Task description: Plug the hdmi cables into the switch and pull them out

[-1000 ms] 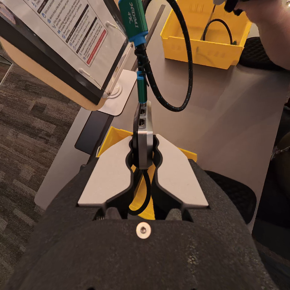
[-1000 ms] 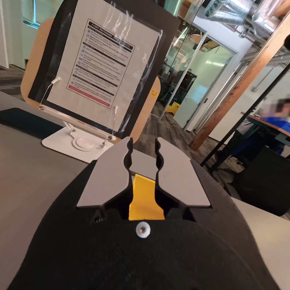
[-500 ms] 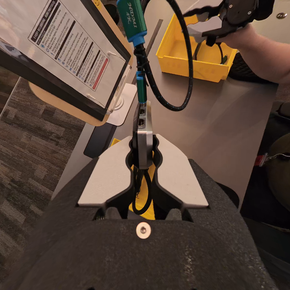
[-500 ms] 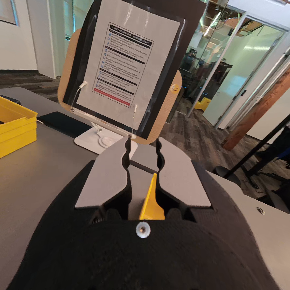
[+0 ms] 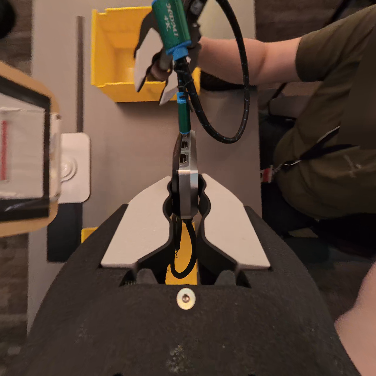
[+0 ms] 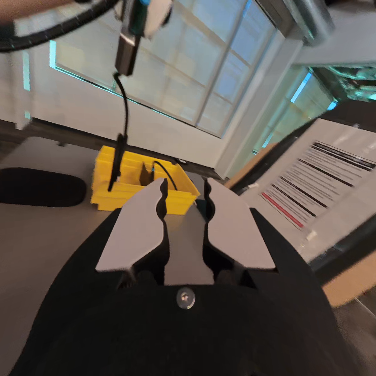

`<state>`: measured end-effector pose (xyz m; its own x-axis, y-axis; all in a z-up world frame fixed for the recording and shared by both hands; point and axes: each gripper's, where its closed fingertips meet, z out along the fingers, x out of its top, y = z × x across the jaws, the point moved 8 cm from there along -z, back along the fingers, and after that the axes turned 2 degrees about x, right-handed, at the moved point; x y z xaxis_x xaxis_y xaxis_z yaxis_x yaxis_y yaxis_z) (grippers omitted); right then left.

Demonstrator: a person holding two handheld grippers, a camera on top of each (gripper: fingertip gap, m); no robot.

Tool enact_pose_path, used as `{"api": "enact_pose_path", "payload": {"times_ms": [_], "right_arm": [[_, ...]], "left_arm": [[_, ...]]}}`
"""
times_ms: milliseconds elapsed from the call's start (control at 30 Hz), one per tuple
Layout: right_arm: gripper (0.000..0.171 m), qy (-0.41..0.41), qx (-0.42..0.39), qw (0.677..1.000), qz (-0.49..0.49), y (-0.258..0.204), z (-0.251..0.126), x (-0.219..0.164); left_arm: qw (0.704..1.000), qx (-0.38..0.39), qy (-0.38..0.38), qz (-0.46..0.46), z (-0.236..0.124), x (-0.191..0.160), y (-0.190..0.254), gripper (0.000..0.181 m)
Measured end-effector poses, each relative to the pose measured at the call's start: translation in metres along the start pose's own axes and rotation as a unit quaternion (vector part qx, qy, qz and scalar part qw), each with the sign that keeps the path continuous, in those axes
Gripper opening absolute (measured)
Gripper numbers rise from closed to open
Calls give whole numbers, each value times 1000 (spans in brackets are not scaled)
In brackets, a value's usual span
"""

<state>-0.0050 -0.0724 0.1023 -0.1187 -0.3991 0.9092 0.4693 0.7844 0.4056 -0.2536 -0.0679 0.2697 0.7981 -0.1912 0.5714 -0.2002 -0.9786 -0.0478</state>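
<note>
My left gripper (image 5: 185, 179) is shut on the grey HDMI switch (image 5: 187, 154) and holds it on edge above the table, two empty ports facing me. A green HDMI plug (image 5: 184, 120) sits in the switch's far end. Its black braided cable (image 5: 245, 81) loops up to a second, loose green plug (image 5: 173, 26). My right gripper (image 5: 150, 95) is open, just behind the cable near the plugged-in plug. In the right wrist view my right gripper (image 6: 185, 183) is open and empty; the switch (image 6: 127, 55) hangs above it, blurred, with its thin black lead (image 6: 125, 112) dangling.
A yellow bin (image 5: 114, 61) with a cable stands on the grey table (image 5: 132, 126) behind the right gripper; it also shows in the right wrist view (image 6: 142, 195). Another yellow bin (image 5: 87, 234) lies under my left gripper. A document stand (image 5: 24, 162) is left. A person's arm (image 5: 254, 61) reaches in. About 20 centimeters separates my left fingertips from my right.
The right gripper has swung in from the upper right to just behind the plugged-in green plug, and its jaws have opened wider. The left gripper has turned, still gripping the switch.
</note>
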Motion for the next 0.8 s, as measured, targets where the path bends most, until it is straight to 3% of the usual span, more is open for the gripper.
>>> {"api": "enact_pose_path", "payload": {"times_ms": [167, 400, 467, 567, 800], "right_arm": [[52, 133, 135, 976, 111, -19, 0, 27], [52, 75, 50, 982, 167, -26, 28, 27], [43, 85, 48, 975, 200, -24, 29, 24], [22, 106, 76, 954, 271, -18, 26, 21], [21, 139, 114, 876, 448, 4, 23, -3]], "left_arm": [[999, -47, 2, 18, 37, 17, -4, 21], [997, -72, -1, 3, 80, 32, -27, 21], [997, -80, -10, -5, 92, 36, -33, 21], [996, -82, -19, -25, 105, 42, -43, 21], [997, -27, 40, -59, 110, 49, -67, 28]]}}
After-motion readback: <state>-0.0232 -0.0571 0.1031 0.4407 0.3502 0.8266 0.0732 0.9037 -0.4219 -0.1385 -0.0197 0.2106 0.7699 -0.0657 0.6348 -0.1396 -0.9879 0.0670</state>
